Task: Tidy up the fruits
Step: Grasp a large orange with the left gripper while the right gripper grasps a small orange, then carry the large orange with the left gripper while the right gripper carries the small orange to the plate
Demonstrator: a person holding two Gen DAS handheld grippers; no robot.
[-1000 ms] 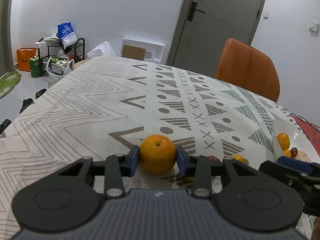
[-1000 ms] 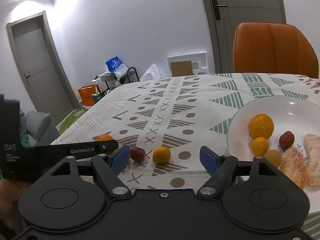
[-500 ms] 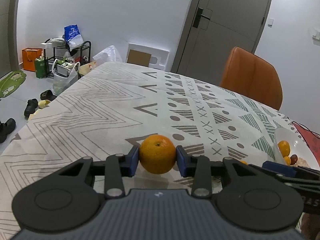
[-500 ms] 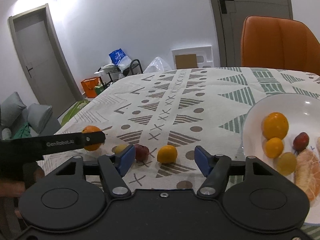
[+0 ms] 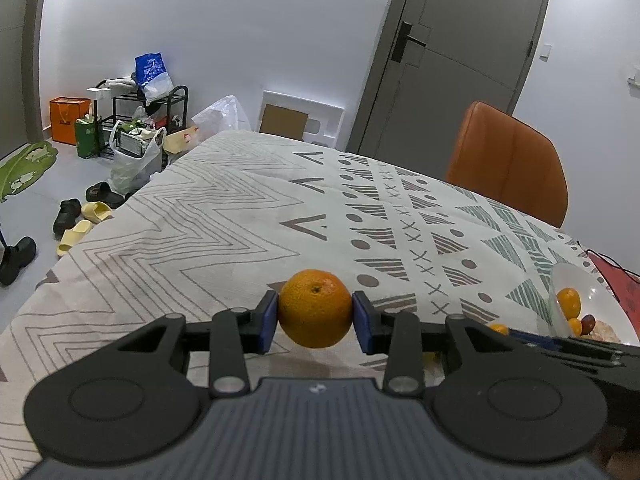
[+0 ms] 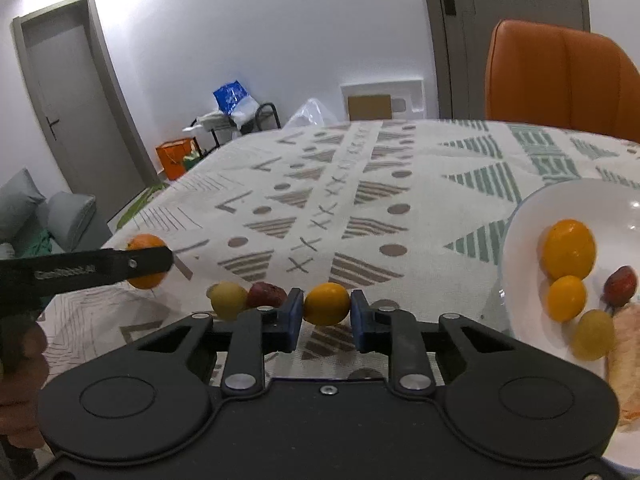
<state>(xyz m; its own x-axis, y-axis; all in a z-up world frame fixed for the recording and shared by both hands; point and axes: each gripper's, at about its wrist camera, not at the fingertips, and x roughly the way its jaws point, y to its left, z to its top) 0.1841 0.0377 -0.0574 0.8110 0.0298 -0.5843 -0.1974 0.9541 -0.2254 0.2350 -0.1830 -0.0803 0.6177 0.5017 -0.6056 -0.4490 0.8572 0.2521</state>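
Left gripper (image 5: 315,314), black with blue pads, held level above the patterned white tablecloth (image 5: 224,216), fingers pointing forward across the table; jaws closed onto a round orange mandarin (image 5: 315,309), gripped at its two sides, stem dimple facing up and forward. Clear of the cloth, as seen from the right wrist view (mandarin (image 6: 146,260) half hidden behind the dark finger bar). Part of a hand (image 6: 22,364) visible at the rear of that gripper.

Right gripper (image 6: 326,314), same build, low over the tablecloth (image 6: 360,184) and level; jaws narrowed to a small round yellow-orange fruit (image 6: 326,304), both blue pads at or just beside its sides (actual contact, and whether the fruit is off the cloth, cannot be told). Just left of the left pad: a dark red wrinkled fruit (image 6: 265,295), and touching it further left a pale yellow-green round fruit (image 6: 228,299), both on the cloth.

To the right of the right gripper, near: a white round plate (image 6: 520,216) carrying a large orange citrus (image 6: 569,249), a smaller orange fruit (image 6: 566,298), a dark red fruit (image 6: 620,285), a pale yellow fruit (image 6: 593,334) and peeled citrus segments (image 6: 626,364).

Beyond the table's far edge, ahead and right: an orange upholstered chair (image 5: 508,164).
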